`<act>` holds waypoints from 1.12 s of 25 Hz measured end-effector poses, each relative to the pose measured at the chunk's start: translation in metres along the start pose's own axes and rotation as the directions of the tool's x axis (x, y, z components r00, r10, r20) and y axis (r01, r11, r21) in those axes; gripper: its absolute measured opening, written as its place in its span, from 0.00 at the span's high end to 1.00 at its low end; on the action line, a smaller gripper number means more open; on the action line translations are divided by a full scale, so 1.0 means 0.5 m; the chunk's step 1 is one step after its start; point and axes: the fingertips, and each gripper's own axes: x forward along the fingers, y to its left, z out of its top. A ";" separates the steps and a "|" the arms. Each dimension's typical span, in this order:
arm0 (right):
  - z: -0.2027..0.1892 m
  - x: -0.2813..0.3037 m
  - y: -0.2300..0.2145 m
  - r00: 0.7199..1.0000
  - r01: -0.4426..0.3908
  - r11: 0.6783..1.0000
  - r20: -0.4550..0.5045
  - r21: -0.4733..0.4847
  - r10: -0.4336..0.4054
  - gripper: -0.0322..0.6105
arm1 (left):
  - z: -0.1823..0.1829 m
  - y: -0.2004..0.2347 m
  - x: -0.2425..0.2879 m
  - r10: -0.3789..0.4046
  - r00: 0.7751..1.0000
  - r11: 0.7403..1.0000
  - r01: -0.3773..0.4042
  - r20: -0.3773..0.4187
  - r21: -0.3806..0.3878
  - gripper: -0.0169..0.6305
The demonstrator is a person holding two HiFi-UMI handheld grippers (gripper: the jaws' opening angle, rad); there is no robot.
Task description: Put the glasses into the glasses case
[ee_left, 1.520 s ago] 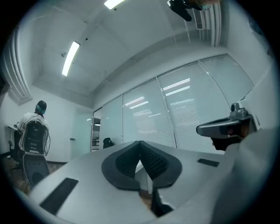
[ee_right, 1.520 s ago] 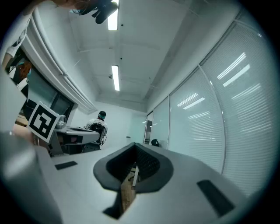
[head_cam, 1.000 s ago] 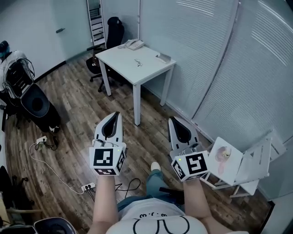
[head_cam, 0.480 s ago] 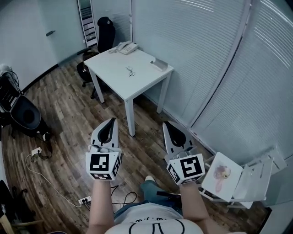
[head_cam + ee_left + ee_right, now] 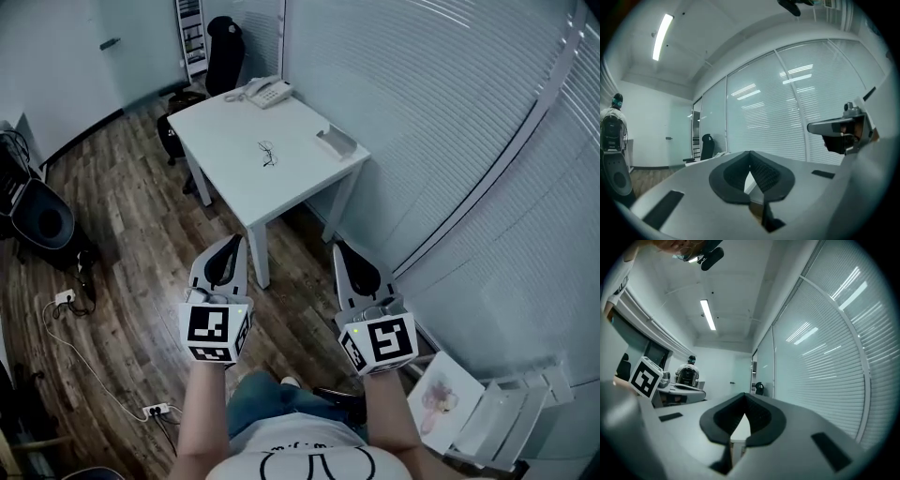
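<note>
Glasses (image 5: 268, 154) lie near the middle of the table (image 5: 220, 122), on its bare white top, with no gripper touching them. The case (image 5: 336, 142) sits on the same table at the edge nearest the blinds (image 5: 450, 141), well apart from the glasses. Whether it is open or closed cannot be told from this far off. A phone (image 5: 267, 92) rests at the table's far corner, and a black chair (image 5: 223, 42) stands just beyond that end.

Both grippers are held short of the table's near corner, over the wood floor (image 5: 122, 281), side by side and pointing level toward the table. The left gripper (image 5: 232, 242) shows just beside the table's near leg (image 5: 253, 253) in the head view. The right gripper (image 5: 340, 249) is off the table's near edge on the blinds side.

The left gripper view shows its dark pads (image 5: 764, 176) pressed together at the tips, with nothing held between them and only a sliver of the table visible through the gap behind. The right gripper view shows the same: its pads (image 5: 761, 418) meet at the tips, empty, with the table's edge beyond them.

On the floor to the left of the table, a cable runs to a power strip (image 5: 155, 410).
</note>
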 end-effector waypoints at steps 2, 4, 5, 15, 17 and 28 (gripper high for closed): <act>-0.020 0.030 -0.021 1.000 0.005 1.000 -0.008 0.007 -0.005 0.93 | -0.015 0.013 0.037 0.003 1.000 1.000 -0.003 -0.019 0.008 0.95; -0.038 0.063 -0.038 1.000 0.010 1.000 -0.015 0.011 -0.010 0.93 | -0.027 0.036 0.074 0.009 1.000 1.000 -0.008 -0.030 0.015 0.95; -0.047 0.083 -0.047 1.000 0.011 1.000 -0.018 0.011 -0.011 0.93 | -0.032 0.050 0.095 0.013 0.999 1.000 -0.012 -0.031 0.015 0.95; -0.093 0.366 -0.143 0.996 0.081 0.997 -0.024 0.019 -0.080 0.93 | -0.053 0.240 0.369 -0.044 0.999 0.999 0.044 0.011 -0.020 0.95; -0.089 0.445 -0.155 0.996 0.084 0.996 -0.035 0.003 -0.084 0.93 | -0.046 0.294 0.429 -0.052 0.998 0.998 0.053 0.022 -0.036 0.95; -0.181 0.807 -0.198 0.995 0.032 0.999 -0.092 0.037 -0.028 0.93 | -0.105 0.493 0.728 -0.089 0.996 0.993 0.089 0.000 -0.081 0.95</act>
